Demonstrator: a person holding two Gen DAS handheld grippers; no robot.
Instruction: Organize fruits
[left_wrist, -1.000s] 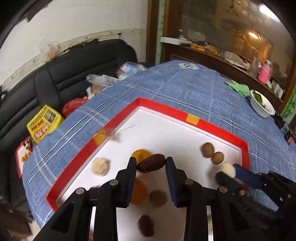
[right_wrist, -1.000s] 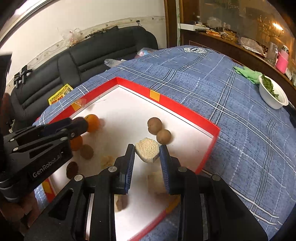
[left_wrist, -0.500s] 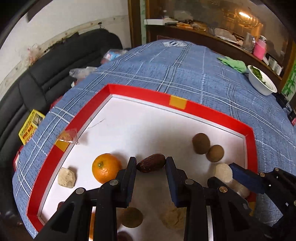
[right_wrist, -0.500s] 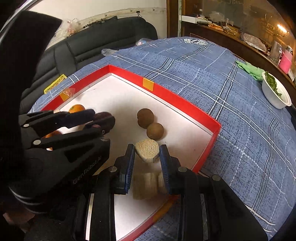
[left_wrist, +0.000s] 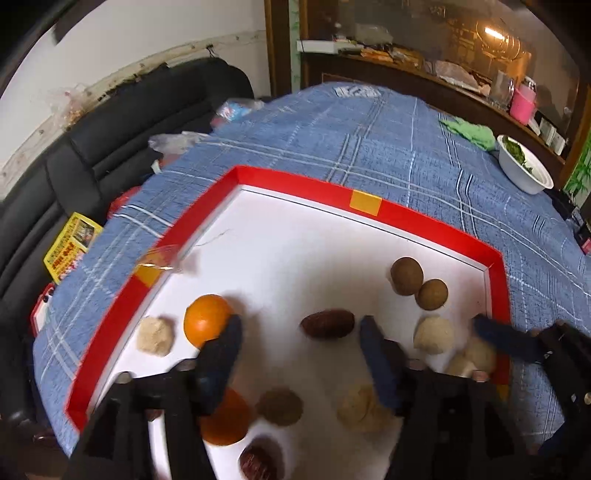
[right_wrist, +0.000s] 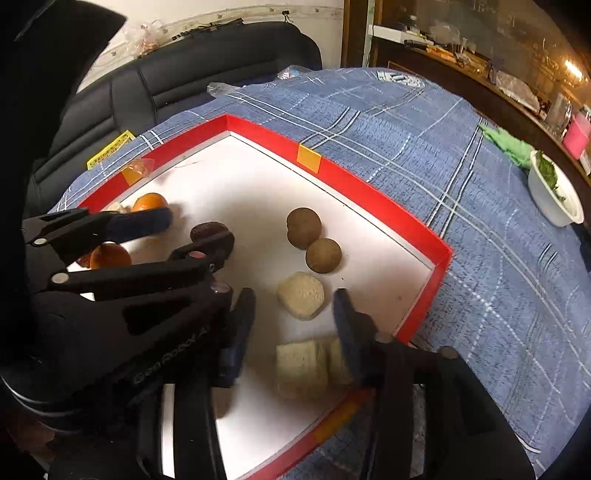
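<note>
A blue plaid cloth (left_wrist: 388, 147) covers the table, and on it sits my tray (left_wrist: 424, 225), white inside with a low red rim on every side. The far half of the tray floor is bare and gives me the most room; the near half is crowded. Beyond the table's left edge is a black sofa (left_wrist: 110, 140), and a white bowl (left_wrist: 524, 170) sits well off near the cloth's far right edge.

My left claw (left_wrist: 299, 332) is opening, its jaws spread either side of a dark date (left_wrist: 327, 323) that lies on the tray floor, neither pad touching it. An orange (left_wrist: 207, 321) is just beside my left finger, with a pale lump (left_wrist: 156, 336) between it and the left rim. Two brown fruits (left_wrist: 417, 282) touch each other near the right rim.

My right claw (right_wrist: 293, 314) is opening too, jaws wide around a pale round cake (right_wrist: 301, 295) resting on the floor, clear of both pads. Two pale blocks (right_wrist: 314, 365) lie below it near the front rim. The right rim corner is close to my right finger.
</note>
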